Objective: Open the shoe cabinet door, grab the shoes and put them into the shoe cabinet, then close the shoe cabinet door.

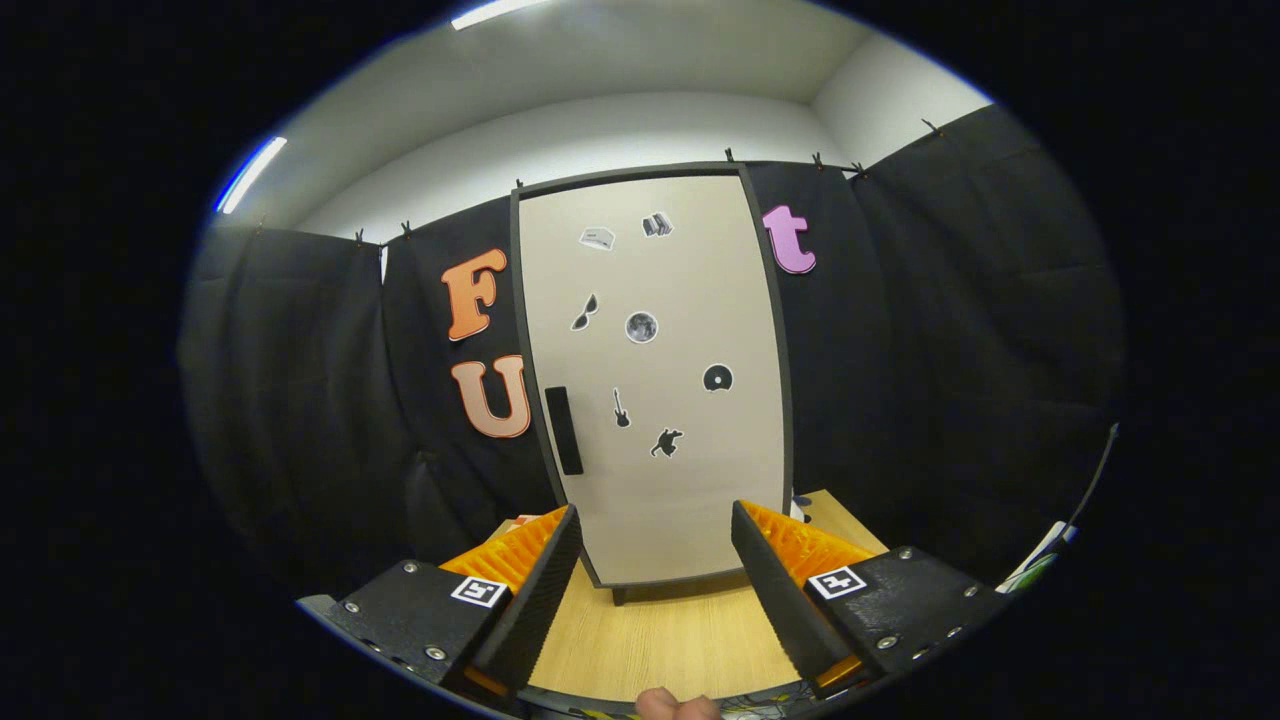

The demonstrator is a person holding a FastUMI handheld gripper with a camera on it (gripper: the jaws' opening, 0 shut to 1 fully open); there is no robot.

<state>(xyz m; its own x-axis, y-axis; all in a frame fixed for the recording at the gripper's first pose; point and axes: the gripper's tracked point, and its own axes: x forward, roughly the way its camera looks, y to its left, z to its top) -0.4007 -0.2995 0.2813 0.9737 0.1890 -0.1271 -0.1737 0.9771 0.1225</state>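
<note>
In the gripper view, the gripper (655, 530) has its two fingers spread wide apart, and nothing sits between them. Just ahead of the fingers stands the tall beige shoe cabinet with a dark frame (652, 380). Its door is closed. A black handle (563, 430) sits near the door's left side. Small black picture stickers (641, 327) dot the door. The cabinet stands on a light wooden table top (660, 635).

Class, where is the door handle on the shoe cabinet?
In the gripper view, the handle sits by the door's left edge, low down, beyond the open fingers.
</note>
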